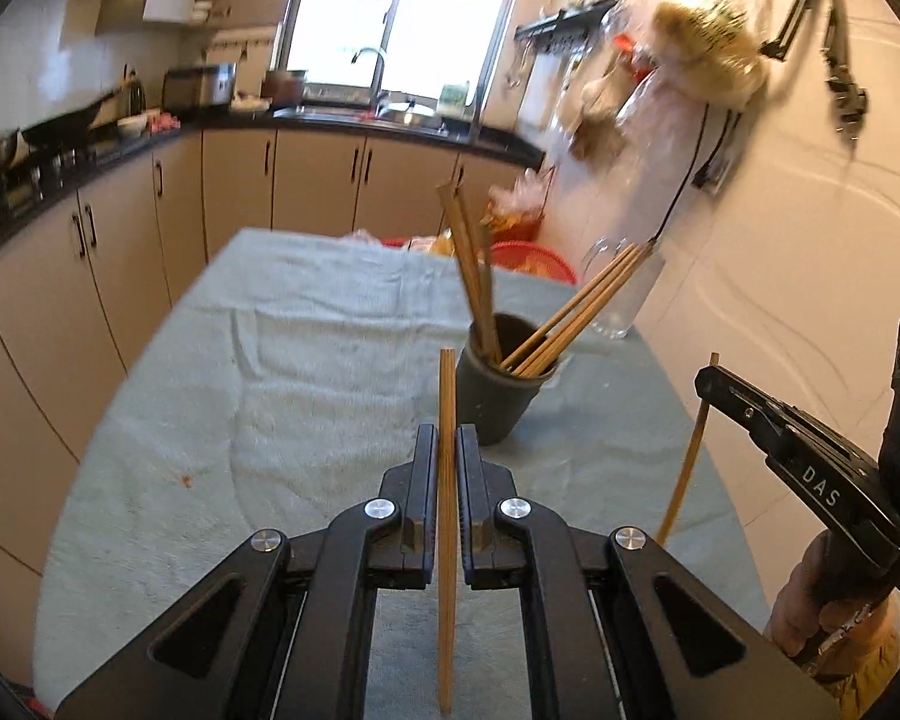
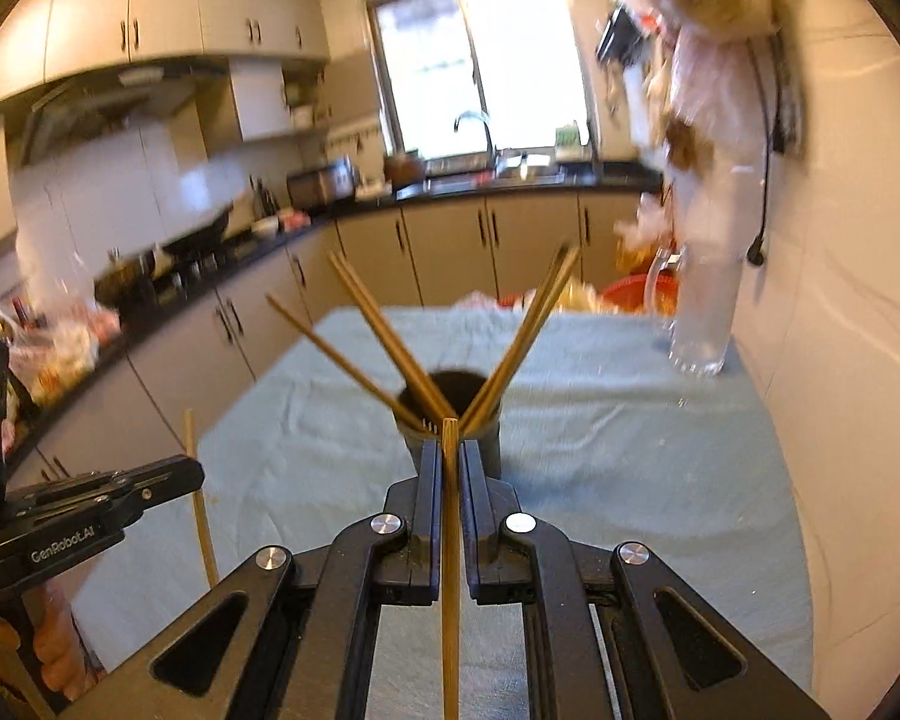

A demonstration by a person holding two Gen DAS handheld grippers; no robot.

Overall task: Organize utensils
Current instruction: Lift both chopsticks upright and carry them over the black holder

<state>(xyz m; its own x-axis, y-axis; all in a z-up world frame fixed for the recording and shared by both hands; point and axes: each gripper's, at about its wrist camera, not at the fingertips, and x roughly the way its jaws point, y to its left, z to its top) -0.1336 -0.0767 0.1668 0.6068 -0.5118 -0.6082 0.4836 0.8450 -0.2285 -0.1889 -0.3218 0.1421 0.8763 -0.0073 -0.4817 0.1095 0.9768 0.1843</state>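
A table draped in a pale green towel [image 1: 306, 360] is filling the middle of both views, with kitchen cabinets [image 1: 228, 180] running behind it. A dark cup [image 1: 498, 396] is standing just right of centre in the left wrist view, holding wooden chopsticks [image 1: 576, 318] that are leaning outward in a fan. The left gripper [image 1: 447, 450] is clamping one upright chopstick [image 1: 447, 528] at bottom centre. The right gripper [image 2: 450, 468] is likewise pinching a single chopstick [image 2: 450, 588], directly in front of the cup in its own view. A clear glass [image 2: 699, 324] is sitting at the towel's right edge.
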